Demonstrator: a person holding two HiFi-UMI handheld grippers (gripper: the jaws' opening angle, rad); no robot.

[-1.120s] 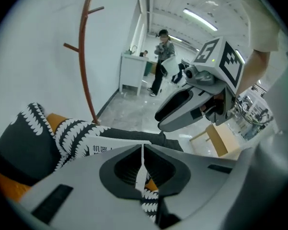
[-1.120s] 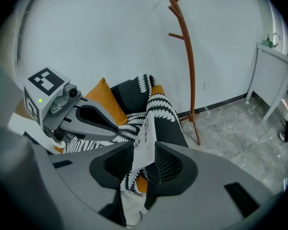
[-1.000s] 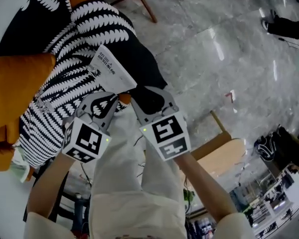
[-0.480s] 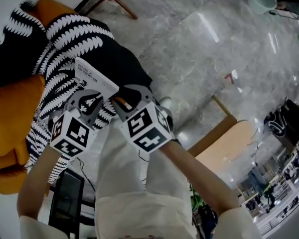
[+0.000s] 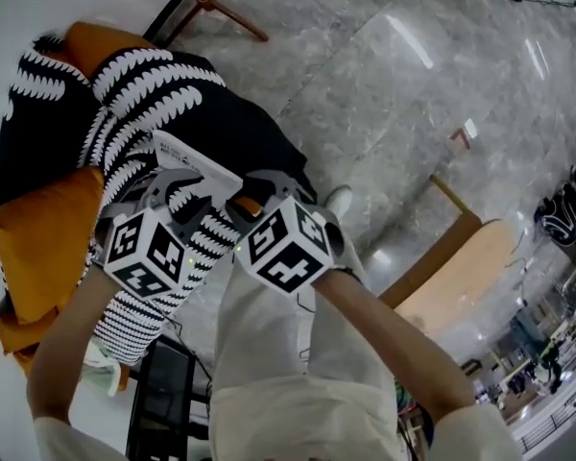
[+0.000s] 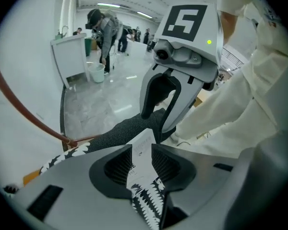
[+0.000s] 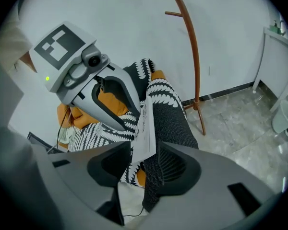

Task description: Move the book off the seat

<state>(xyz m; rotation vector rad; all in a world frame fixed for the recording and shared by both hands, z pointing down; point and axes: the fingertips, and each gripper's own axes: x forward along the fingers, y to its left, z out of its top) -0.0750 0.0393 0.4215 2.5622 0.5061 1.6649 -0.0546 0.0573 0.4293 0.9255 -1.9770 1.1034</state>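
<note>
A thin white book (image 5: 197, 161) lies on the black-and-white patterned cloth (image 5: 144, 94) that covers the seat. Both grippers sit at the book's near edge. In the left gripper view the book (image 6: 143, 150) passes between the ribbed pads of my left gripper (image 6: 142, 164), whose jaws are opening, with a gap on each side. My right gripper (image 7: 144, 164) also has its jaws opening, and the book (image 7: 146, 128) stands edge-on between them, close to the right pad. In the head view the left gripper (image 5: 178, 185) and right gripper (image 5: 254, 185) are side by side.
An orange cushion (image 5: 38, 238) lies left of the cloth. A brown stand's legs (image 5: 221, 12) rest on the grey marble floor beyond the seat. A light wooden chair (image 5: 451, 277) is to the right. A dark box (image 5: 163, 411) sits on the floor near my legs.
The left gripper's jaws have spread apart from their pinch on the book's edge. The right jaws have widened a little. Both grippers stay at the book's near edge.
</note>
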